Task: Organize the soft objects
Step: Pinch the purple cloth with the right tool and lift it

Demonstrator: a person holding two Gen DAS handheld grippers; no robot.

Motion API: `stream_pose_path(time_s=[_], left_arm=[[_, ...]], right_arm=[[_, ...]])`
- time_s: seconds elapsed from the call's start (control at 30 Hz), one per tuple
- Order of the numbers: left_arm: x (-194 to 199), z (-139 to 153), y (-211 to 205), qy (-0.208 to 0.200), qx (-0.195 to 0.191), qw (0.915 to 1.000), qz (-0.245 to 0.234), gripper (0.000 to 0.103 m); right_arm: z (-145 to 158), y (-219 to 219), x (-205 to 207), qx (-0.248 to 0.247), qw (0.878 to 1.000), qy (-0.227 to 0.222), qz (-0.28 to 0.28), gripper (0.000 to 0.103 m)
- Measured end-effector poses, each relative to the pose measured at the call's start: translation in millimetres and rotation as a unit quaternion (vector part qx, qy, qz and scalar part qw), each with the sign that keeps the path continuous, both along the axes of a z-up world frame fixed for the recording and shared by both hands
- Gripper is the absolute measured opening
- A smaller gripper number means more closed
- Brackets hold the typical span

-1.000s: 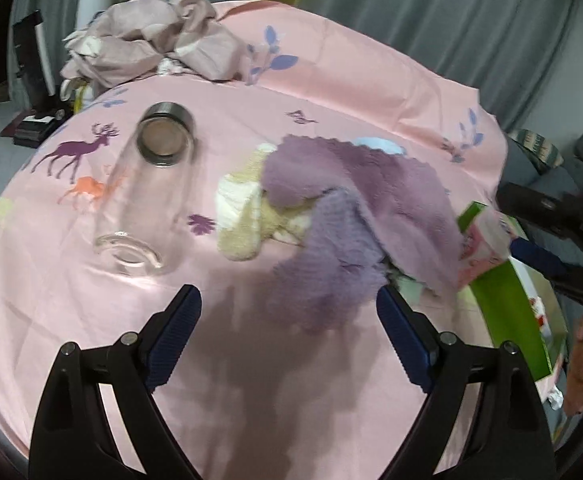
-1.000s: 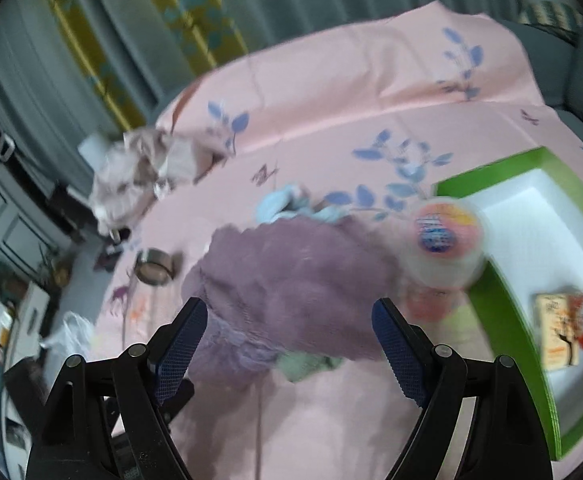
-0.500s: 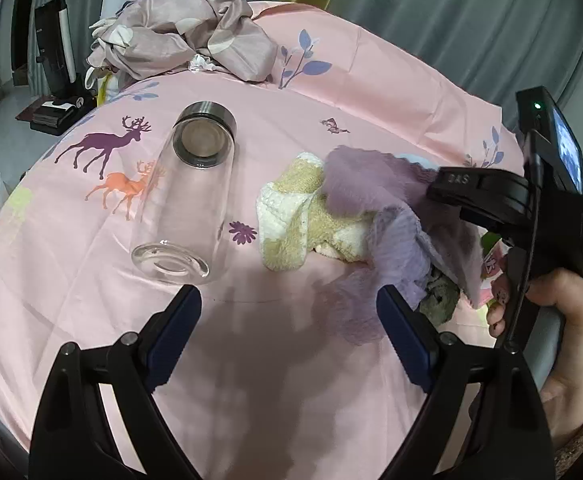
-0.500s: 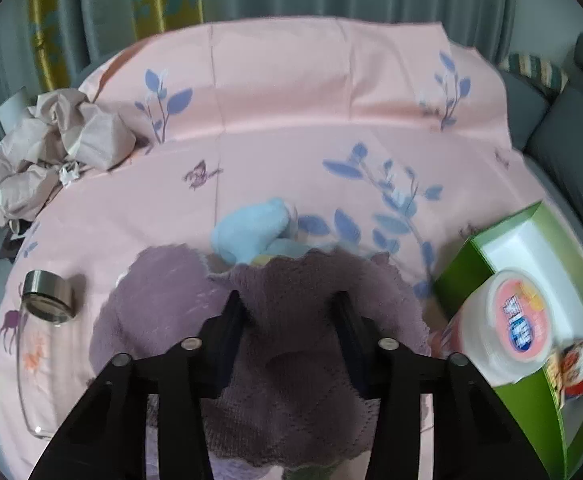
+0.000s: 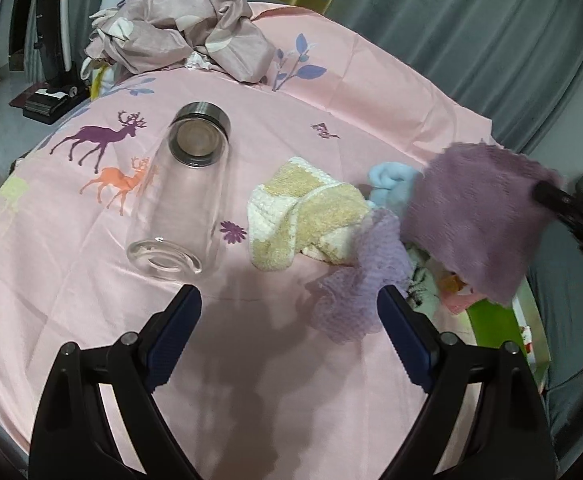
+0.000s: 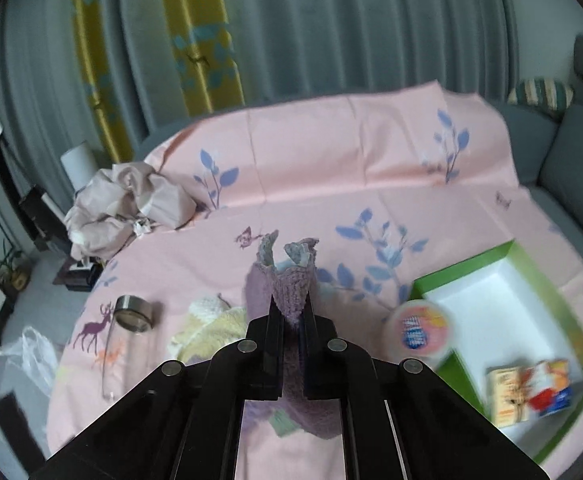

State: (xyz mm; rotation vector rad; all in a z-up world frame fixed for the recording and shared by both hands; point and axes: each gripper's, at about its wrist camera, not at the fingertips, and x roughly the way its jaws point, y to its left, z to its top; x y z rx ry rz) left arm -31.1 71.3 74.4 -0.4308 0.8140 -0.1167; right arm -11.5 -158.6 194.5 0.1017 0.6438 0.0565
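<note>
My right gripper (image 6: 291,312) is shut on a purple towel (image 6: 291,292) and holds it lifted above the pink bed sheet; the towel also shows in the left wrist view (image 5: 475,216), hanging from the right gripper (image 5: 547,196). A lighter purple cloth (image 5: 359,280), a yellow and white towel (image 5: 303,216) and a light blue cloth (image 5: 391,180) lie bunched on the sheet. My left gripper (image 5: 287,320) is open and empty, just in front of the pile.
A clear glass bottle (image 5: 187,192) with a metal cap lies left of the pile. A crumpled beige cloth (image 5: 183,36) sits at the far edge. A green box (image 6: 503,320) holds a pink tub (image 6: 419,328) and packets (image 6: 527,392) at the right.
My right gripper has closed on the purple towel and lifted it up and to the right off the pile, uncovering the yellow towel and blue cloth. The left gripper stays open.
</note>
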Motion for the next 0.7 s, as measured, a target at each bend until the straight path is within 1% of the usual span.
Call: stream_pose_path(time_s=[0.03, 0.1, 0.13, 0.2, 0.27, 0.33, 0.4, 0.43, 0.5, 0.53, 0.6, 0.63, 0.7], left_arm=[[-1, 1, -1, -0.001, -0.003, 1.0, -0.004, 0.089], [-2, 2, -2, -0.003, -0.003, 1.0, -0.007, 0.089], [-2, 2, -4, -0.003, 0.0, 1.0, -0.009, 0.089], [-3, 1, -6, 0.0, 0.004, 0.9999, -0.013, 0.089], [-5, 1, -8, 0.002, 0.004, 0.9998, -0.019, 0.089], [-6, 1, -11, 0.001, 0.005, 0.9997, -0.025, 0.089], [-7, 1, -12, 0.003, 0.005, 0.9995, -0.03, 0.089], [-8, 0, -13, 0.005, 0.006, 0.9994, -0.033, 0.089], [-9, -1, -13, 0.009, 0.008, 0.9992, -0.039, 0.089], [-9, -1, -13, 0.01, 0.009, 0.9991, -0.04, 0.089], [-11, -2, -14, 0.013, 0.013, 0.9989, -0.044, 0.089], [-11, -3, -14, 0.015, 0.015, 0.9987, -0.047, 0.089], [-11, -7, -17, 0.024, 0.022, 0.998, -0.054, 0.089]], right_arm=[[5, 0, -12, -0.009, 1.0, -0.008, 0.005, 0.007], [6, 1, -23, -0.026, 1.0, -0.01, 0.013, 0.007], [5, 3, -32, -0.037, 0.999, -0.008, 0.021, 0.007], [0, 6, -39, -0.043, 0.998, 0.003, 0.034, 0.007], [-13, 10, -47, -0.03, 0.997, 0.027, 0.065, 0.007], [-26, 12, -52, -0.003, 0.993, 0.05, 0.103, 0.007], [-39, 18, -53, 0.029, 0.986, 0.07, 0.147, 0.007], [-49, 22, -50, 0.05, 0.979, 0.094, 0.175, 0.007], [-69, 29, -45, 0.079, 0.966, 0.134, 0.206, 0.007], [-77, 31, -44, 0.086, 0.961, 0.149, 0.215, 0.007], [-101, 36, -36, 0.102, 0.95, 0.191, 0.227, 0.007], [-112, 36, -31, 0.104, 0.946, 0.21, 0.223, 0.007], [-130, 37, -27, 0.094, 0.944, 0.238, 0.209, 0.007]])
